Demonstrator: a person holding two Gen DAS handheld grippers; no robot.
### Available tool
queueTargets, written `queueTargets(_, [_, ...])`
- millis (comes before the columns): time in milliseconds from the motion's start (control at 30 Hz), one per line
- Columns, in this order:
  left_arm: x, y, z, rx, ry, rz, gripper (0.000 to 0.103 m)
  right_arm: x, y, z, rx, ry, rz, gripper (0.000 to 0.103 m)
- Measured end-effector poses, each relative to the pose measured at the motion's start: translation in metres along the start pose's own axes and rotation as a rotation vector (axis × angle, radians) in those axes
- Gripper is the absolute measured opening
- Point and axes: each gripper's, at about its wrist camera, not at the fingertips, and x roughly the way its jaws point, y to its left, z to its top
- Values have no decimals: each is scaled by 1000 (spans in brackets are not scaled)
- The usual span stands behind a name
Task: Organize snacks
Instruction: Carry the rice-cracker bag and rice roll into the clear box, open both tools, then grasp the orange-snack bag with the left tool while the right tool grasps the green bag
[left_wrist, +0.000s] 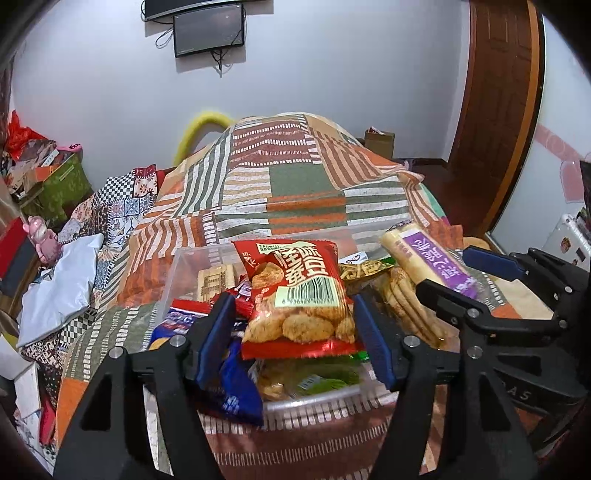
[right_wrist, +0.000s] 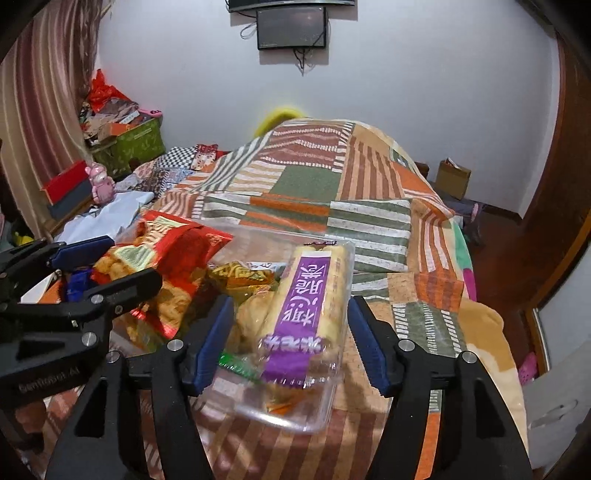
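A clear plastic bin (left_wrist: 176, 274) heaped with snacks rests on the bed. On top of the heap lies a red bag of crisps (left_wrist: 295, 288), between the blue pads of my left gripper (left_wrist: 291, 306); the pads stand off its sides, so the gripper is open. A cream roll pack with a purple label (right_wrist: 303, 317) leans on the bin's right end (right_wrist: 295, 421). It sits between the fingers of my right gripper (right_wrist: 290, 302), which is open with a gap at the left pad. Blue packets (left_wrist: 229, 391), a green packet (left_wrist: 325, 382) and round biscuits (left_wrist: 406, 306) lie underneath.
A striped patchwork quilt (left_wrist: 303, 177) covers the bed around the bin. A grey plastic bag (left_wrist: 55, 291) and a pink toy (left_wrist: 42, 240) lie to the left, with a green box (left_wrist: 62, 181) of clutter behind. A wooden door (left_wrist: 498, 103) stands at the right.
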Motion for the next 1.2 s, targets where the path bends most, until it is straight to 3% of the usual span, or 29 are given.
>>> queueTargets(333, [-56, 7, -11, -39, -45, -46, 72, -49, 8, -13, 1, -61, 29, 63])
queueTargets(600, [-99, 7, -41, -67, -49, -65, 80, -86, 16, -42, 12, -93, 52, 67])
queueTargets(900, [-117, -5, -101, -60, 30, -86, 85, -110, 18, -83, 62, -81, 66, 67])
queueTargets(1200, [-110, -25, -154, -57, 155, -112, 86, -107, 20, -119, 99, -9, 68, 67])
